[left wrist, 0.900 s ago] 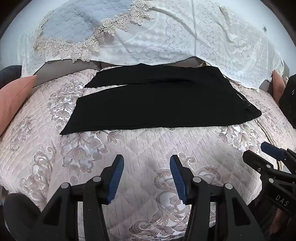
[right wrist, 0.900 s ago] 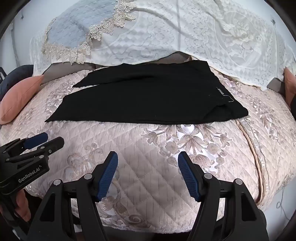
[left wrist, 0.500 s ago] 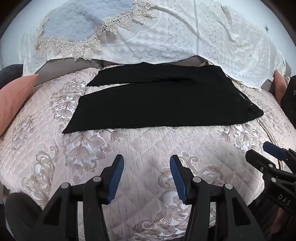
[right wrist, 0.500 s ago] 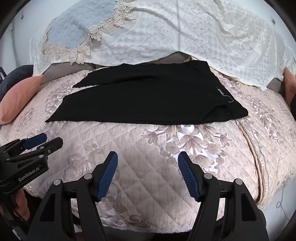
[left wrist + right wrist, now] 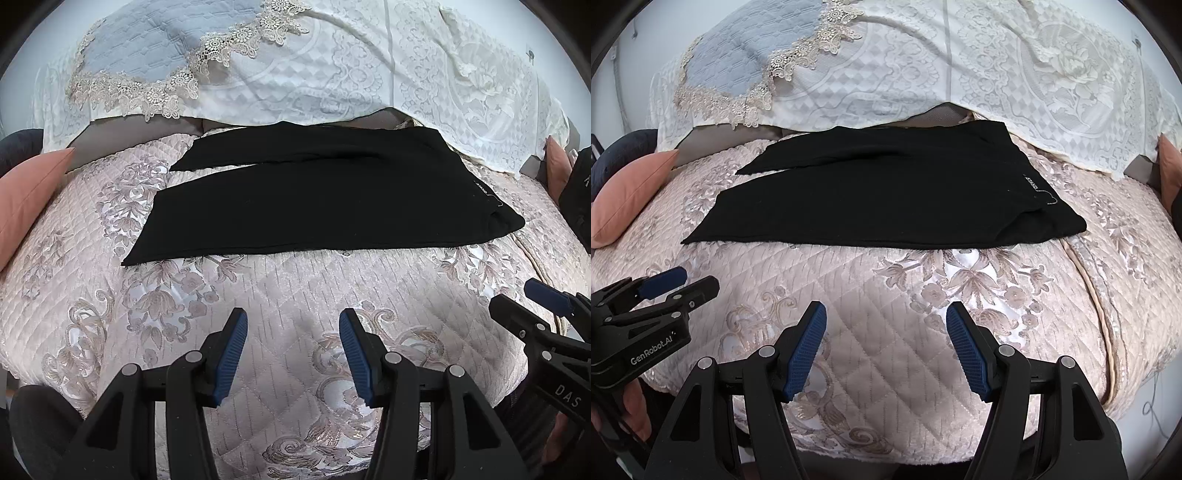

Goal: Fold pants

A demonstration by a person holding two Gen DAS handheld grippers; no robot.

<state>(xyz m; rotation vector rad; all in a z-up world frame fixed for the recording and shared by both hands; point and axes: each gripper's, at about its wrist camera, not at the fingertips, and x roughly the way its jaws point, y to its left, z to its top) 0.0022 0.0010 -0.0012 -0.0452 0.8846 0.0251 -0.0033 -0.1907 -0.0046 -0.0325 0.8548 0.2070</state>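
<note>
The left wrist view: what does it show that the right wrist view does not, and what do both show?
Only the left wrist view shows the left gripper head-on, open and empty, with the right gripper at the right edge. Only the right wrist view shows the right gripper head-on, open and empty, with the left gripper at the left edge. Both show the black pants flat on the quilted bedspread, apart from the fingers, and a pink pillow.

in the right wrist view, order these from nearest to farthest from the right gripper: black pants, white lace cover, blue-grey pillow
1. black pants, straight ahead of the open right gripper, flat across the quilt.
2. white lace cover, beyond the pants, draped along the back.
3. blue-grey pillow, far back on the left, at about the lace cover's depth; this order is unsure.
</note>
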